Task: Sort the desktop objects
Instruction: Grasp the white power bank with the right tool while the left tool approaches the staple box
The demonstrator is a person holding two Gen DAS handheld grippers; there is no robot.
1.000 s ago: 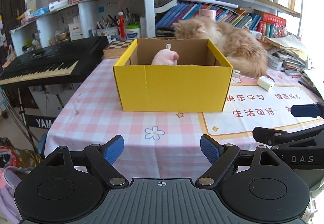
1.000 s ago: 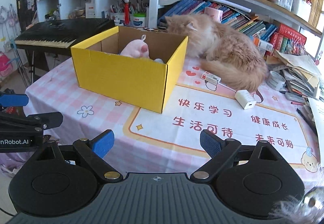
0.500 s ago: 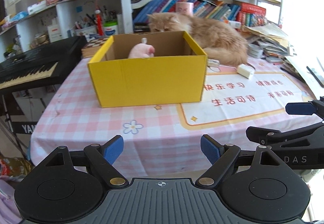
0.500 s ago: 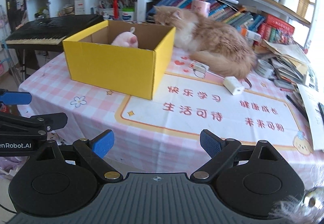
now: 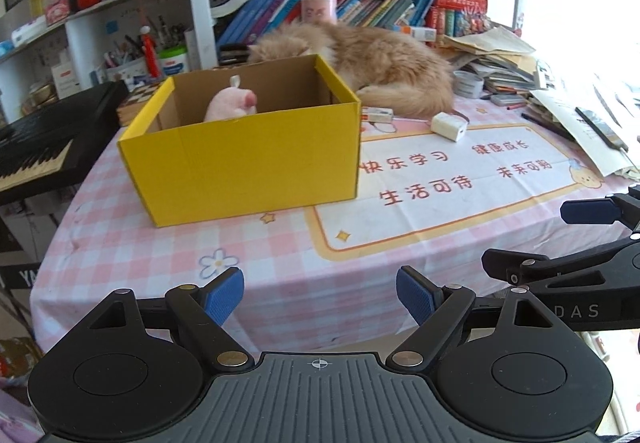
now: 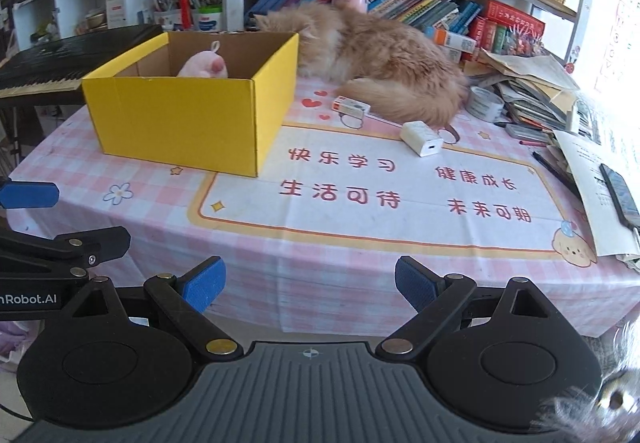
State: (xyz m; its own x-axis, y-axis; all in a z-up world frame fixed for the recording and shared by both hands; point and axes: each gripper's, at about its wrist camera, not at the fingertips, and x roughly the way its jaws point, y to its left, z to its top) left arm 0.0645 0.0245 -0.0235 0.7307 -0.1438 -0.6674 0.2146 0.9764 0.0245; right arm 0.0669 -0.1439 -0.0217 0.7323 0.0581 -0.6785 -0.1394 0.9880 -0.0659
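At the table's near edge, the left gripper (image 5: 320, 297) and right gripper (image 6: 310, 289) are hovering wide and empty. The charger (image 6: 423, 138) is lying beside the cat (image 6: 380, 67), probably next to go into the box (image 6: 180, 119), calling for a forward reach.

A matt yellow cardboard box (image 5: 244, 159), raw brown inside, holds a soft pink plush toy (image 5: 231, 107) ahead of the left gripper (image 5: 320, 293), whose matt black plastic arms carry ribbed blue pads (image 5: 222, 295). Smooth checked cloth (image 6: 344, 275) lies before the right gripper (image 6: 310, 285); a glossy white plastic charger (image 6: 423, 138) beyond.
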